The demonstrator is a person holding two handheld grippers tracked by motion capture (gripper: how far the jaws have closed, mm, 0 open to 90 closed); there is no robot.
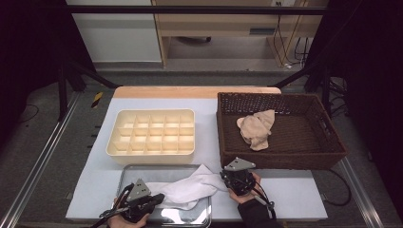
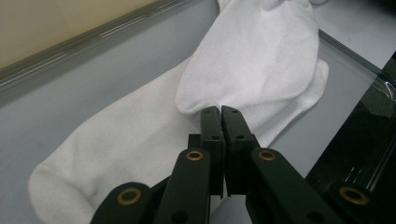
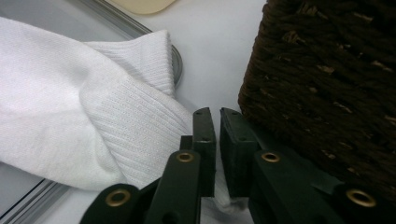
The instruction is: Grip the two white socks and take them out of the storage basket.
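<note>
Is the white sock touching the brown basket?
Apart. In the right gripper view, bare table shows between the white sock's ribbed cuff and the basket wall; the high view shows the same gap.

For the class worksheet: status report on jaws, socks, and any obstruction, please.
Left gripper shut at the white socks on the metal tray. Right gripper slightly parted at a ribbed cuff. Wicker basket close beside it.
</note>
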